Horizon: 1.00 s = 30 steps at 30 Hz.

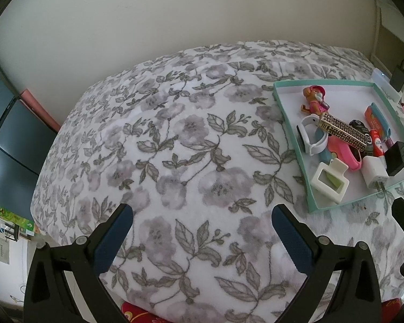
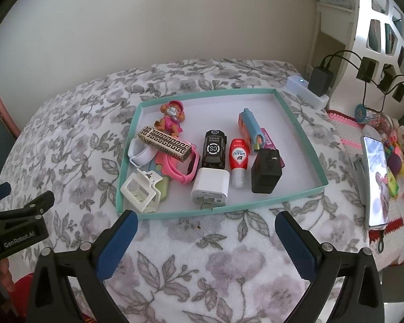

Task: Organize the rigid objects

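Observation:
A teal-rimmed shallow tray [image 2: 304, 132] [image 1: 282, 113] lies on the floral blanket. In it are a toy dog figure [image 2: 172, 117], a gold patterned box [image 2: 165, 142], a white clip [image 2: 140, 192], a white charger [image 2: 210, 187], a black charger [image 2: 265, 173], a black toy car [image 2: 214, 148], a red tube [image 2: 238, 156] and a pink watch [image 2: 185, 168]. My right gripper [image 2: 206, 223] is open and empty just in front of the tray. My left gripper [image 1: 202, 215] is open and empty over bare blanket, left of the tray.
The floral blanket [image 1: 161, 140] covers the bed. A phone [image 2: 375, 183] and colourful small toys [image 2: 396, 161] lie to the right of the tray. A white power strip with black adapters [image 2: 313, 86] sits behind it. The wall is at the back.

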Motion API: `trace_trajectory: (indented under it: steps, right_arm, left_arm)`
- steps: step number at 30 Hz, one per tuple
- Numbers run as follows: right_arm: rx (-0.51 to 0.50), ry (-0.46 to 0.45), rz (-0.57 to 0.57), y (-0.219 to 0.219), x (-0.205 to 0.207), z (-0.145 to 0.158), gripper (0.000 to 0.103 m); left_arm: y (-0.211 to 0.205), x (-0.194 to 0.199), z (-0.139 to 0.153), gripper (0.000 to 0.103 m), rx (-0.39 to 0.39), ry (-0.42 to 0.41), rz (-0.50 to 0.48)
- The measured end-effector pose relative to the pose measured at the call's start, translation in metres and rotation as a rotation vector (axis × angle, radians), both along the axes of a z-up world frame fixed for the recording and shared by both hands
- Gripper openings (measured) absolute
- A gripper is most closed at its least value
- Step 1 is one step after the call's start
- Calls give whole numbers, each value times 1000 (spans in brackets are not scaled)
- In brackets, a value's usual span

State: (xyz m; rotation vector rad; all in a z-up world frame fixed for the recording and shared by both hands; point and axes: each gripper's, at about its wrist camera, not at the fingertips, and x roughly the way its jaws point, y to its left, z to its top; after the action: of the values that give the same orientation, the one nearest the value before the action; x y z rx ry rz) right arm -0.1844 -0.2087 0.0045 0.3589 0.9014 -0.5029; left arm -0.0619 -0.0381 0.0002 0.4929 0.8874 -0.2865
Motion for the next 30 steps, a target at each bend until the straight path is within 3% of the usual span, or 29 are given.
trace_trajectory:
  steps: [30]
  right_arm:
    - [6,16,11,-1,2,-4,103]
  left_arm:
    - [-1,0,-2,102,3,8,-15]
